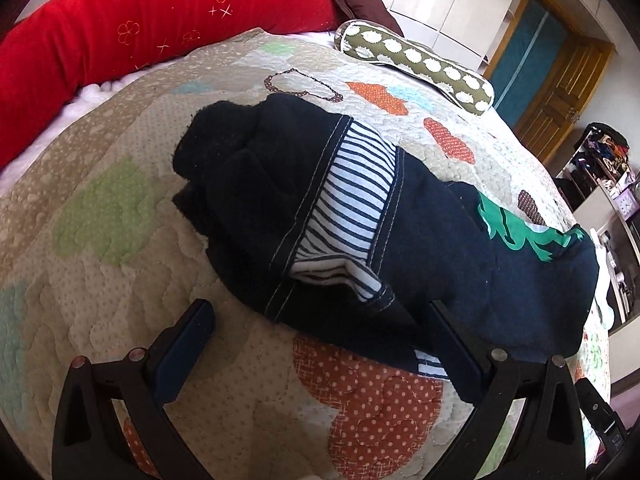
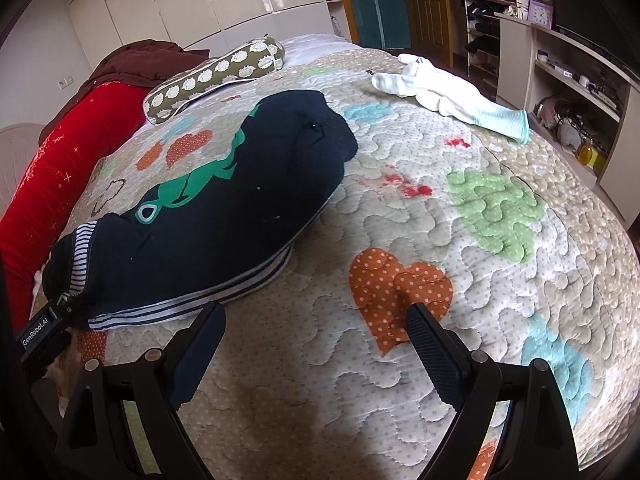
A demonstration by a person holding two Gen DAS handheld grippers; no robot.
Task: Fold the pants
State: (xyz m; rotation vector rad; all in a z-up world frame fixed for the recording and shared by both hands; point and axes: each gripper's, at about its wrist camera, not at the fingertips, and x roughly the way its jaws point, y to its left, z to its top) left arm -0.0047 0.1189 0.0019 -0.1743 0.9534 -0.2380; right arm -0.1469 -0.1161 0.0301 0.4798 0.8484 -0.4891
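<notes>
Navy pants (image 1: 440, 240) with a green print and striped lining lie bunched on the quilt (image 1: 100, 280) of the bed, near its middle. The left gripper (image 1: 320, 312) is spread wide, its right finger against the folded edge of the pants, nothing pinched. The right gripper (image 2: 316, 320) is also spread, hovering over bare quilt just beside the striped hem. A white garment (image 2: 448, 96) lies well apart, and a spotted bolster (image 2: 216, 76) sits beyond the pants.
</notes>
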